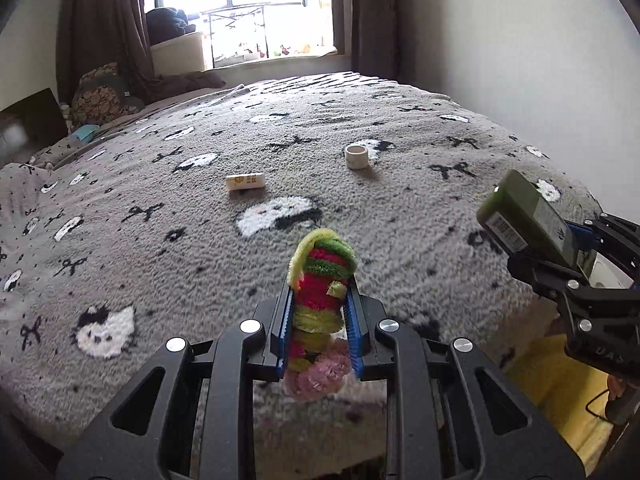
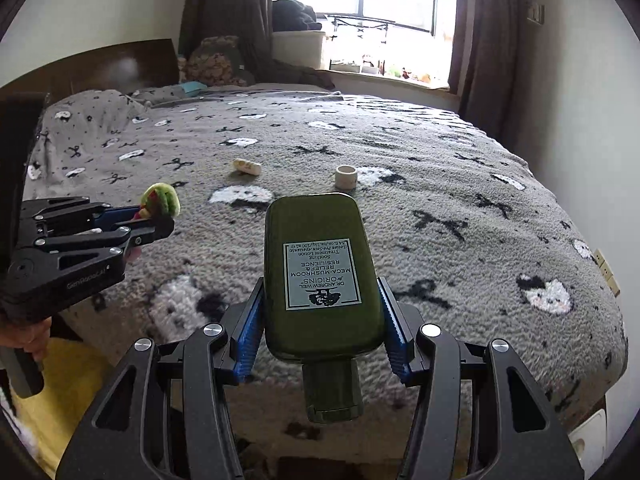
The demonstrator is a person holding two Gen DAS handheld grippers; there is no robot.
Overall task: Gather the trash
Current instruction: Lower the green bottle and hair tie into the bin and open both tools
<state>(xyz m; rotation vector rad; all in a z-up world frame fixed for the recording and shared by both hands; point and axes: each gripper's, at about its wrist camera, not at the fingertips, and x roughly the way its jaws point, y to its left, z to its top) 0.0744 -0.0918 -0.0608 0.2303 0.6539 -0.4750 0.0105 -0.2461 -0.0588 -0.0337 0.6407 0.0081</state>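
My left gripper (image 1: 320,300) is shut on a fuzzy red, green and pink bundle (image 1: 320,280), held above the near edge of the bed; the same bundle (image 2: 160,200) and gripper (image 2: 154,220) show at the left of the right wrist view. My right gripper (image 2: 324,300) is shut on a dark green lotion bottle (image 2: 322,272), cap toward the camera; that bottle (image 1: 524,216) shows at the right of the left wrist view, in the right gripper (image 1: 560,256). On the grey blanket (image 1: 200,248) farther off lie a small white tube (image 1: 245,181) and a white tape roll (image 1: 356,156), also seen as tube (image 2: 247,167) and roll (image 2: 346,177).
The bed is bounded by a white wall (image 1: 520,40) on the right and a window (image 1: 240,8) with curtains at the far end. Pillows and a patterned cushion (image 1: 100,96) sit at the far left by a dark headboard (image 2: 100,68). A yellow surface (image 1: 560,380) lies below the bed's near edge.
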